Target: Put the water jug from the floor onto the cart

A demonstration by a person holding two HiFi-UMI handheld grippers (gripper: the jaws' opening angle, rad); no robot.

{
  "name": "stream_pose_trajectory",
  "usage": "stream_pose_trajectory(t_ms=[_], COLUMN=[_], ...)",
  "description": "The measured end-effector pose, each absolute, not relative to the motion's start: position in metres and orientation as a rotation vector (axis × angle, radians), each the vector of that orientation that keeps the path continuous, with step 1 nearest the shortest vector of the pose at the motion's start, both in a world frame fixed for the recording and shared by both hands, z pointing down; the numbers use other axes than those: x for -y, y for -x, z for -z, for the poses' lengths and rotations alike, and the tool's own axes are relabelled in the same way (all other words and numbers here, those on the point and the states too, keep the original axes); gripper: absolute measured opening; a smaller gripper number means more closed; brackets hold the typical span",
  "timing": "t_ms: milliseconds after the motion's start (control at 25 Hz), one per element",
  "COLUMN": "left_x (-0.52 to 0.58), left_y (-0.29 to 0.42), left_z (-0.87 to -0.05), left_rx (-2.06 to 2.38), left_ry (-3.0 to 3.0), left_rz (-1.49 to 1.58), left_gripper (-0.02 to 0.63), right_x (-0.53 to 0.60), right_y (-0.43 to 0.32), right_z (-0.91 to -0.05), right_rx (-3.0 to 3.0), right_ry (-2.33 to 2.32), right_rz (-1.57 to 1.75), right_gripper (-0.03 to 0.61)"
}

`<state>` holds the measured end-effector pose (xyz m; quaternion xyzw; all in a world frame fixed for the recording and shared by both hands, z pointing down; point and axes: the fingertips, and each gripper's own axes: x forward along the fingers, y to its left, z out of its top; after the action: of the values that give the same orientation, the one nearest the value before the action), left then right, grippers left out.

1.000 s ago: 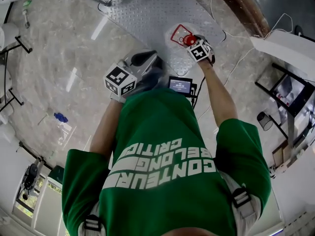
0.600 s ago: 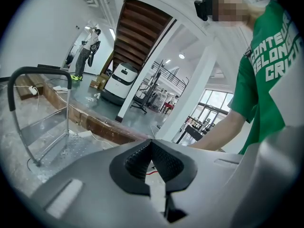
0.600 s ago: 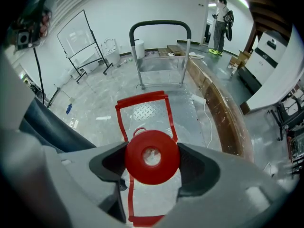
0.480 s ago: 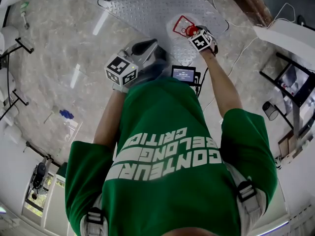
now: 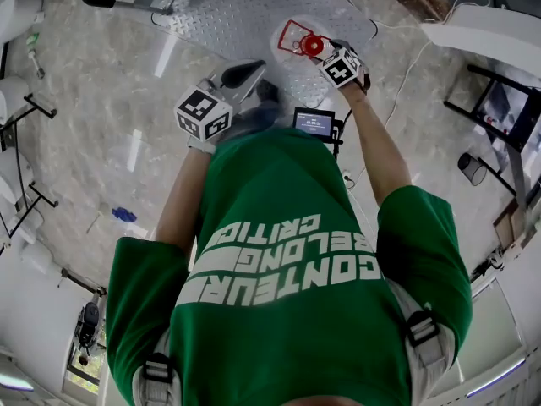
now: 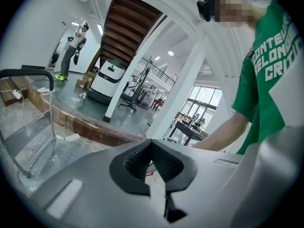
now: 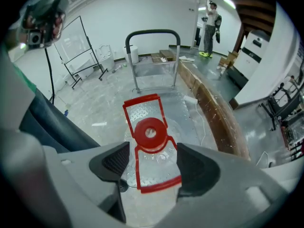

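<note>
The clear water jug (image 5: 287, 53) with its red cap (image 5: 313, 45) and red carry handle (image 7: 158, 185) stands on the cart's diamond-plate deck (image 5: 237, 11), near the deck's front edge. My right gripper (image 5: 330, 56) hangs just above it, pointing steeply down. In the right gripper view this gripper (image 7: 153, 164) is open: cap and handle show in the gap below, and the pads do not press on them. My left gripper (image 5: 252, 73) is held beside the person's body, left of the jug. Its ribbed pads (image 6: 164, 158) meet at the tip, shut with nothing between them.
The cart's black push handle (image 7: 152, 32) rises at the deck's far end. A curved wooden platform edge (image 7: 213, 113) and white cables (image 5: 397, 83) run to the right. A small screen (image 5: 314, 123) hangs at the person's waist. Stands (image 5: 30, 112) and a blue item (image 5: 124, 215) are left.
My right gripper has drawn back a little from the red cap, while the jug stays on the deck. The left gripper has shifted only slightly. The head view has drifted.
</note>
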<state>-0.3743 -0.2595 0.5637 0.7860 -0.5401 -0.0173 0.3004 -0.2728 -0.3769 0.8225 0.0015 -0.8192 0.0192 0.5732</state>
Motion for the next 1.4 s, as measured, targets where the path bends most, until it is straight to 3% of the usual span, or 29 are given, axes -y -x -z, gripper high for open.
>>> stream_pose_trajectory(t_ms=[160, 320, 440, 960, 1400], left_x=[0.267, 0.273, 0.282, 0.290, 0.275], left_y=[0.354, 0.329, 0.306, 0.181, 0.137], left_z=[-0.557, -0.546, -0.534, -0.491, -0.468], left_rx=[1.388, 1.345, 1.297, 1.099, 1.069], left_ry=[-2.145, -2.193, -2.250, -2.447, -2.506], left_rz=[0.030, 0.030, 0.032, 0.049, 0.070], left_gripper=[0.009, 0.009, 0.009, 0.009, 0.009], right_x=[0.387, 0.388, 0.387, 0.360, 0.329], right_y=[0.230, 0.179, 0.139, 0.004, -0.034], right_z=[-0.778, -0.729, -0.694, -0.557, -0.486], right_rx=[1.989, 2.061, 2.107, 2.282, 2.388], right_ry=[-0.145, -0.278, -0.385, -0.735, -0.817], right_rz=[-0.049, -0.089, -0.146, -0.182, -0.064], right_gripper=[0.280, 0.093, -0.008, -0.008, -0.008])
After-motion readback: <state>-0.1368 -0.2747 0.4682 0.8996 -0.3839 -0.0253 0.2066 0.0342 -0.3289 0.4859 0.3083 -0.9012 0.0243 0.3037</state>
